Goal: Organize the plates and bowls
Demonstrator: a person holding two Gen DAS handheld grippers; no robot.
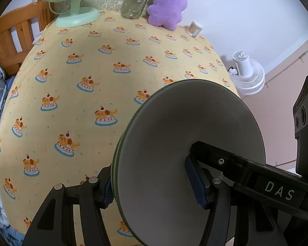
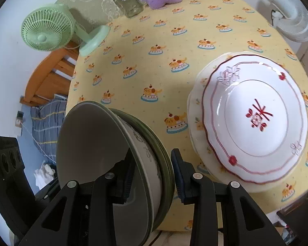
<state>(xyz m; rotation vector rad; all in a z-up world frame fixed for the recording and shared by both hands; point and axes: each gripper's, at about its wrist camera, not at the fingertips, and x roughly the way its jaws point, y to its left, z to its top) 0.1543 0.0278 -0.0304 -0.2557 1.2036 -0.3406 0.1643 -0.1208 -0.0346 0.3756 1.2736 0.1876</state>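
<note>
A stack of green-rimmed bowls [image 2: 113, 164], nested one inside another with a pale grey interior facing outward, is held on edge above the near side of a table, gripped from opposite sides by two hand-held grippers. In the right wrist view, the right gripper [image 2: 152, 176] is seen pinching the stack's rim, one finger inside the innermost bowl and the other against the green outer edge. In the left wrist view, the same bowls [image 1: 174, 133] are clamped by the left gripper [image 1: 154, 186], one pad pressed on the green outer rim and the other on the grey inner wall. The right gripper's black finger, marked with the letters DAS, is seen reaching into the bowl from the right of that view.

Just beside the held stack, a white plate with dark red line work and a red motif [image 2: 254, 121] is shown resting on top of a cream plate [image 2: 197, 123], both set on the table near its right edge. The table is covered by a yellow cloth printed with dogs on cakes [image 1: 92, 71].

Along the far edge, a green desk fan [image 2: 47, 32], a clear glass jar with a dark lid [image 1: 134, 2], a purple plush toy [image 1: 168, 4] and a small container of cotton swabs [image 1: 195, 28] are lined up. Beyond the table, a white fan [image 1: 246, 73] is seen on the floor, and a wooden bed frame [image 1: 16, 34] with blue checked bedding is visible to the left.
</note>
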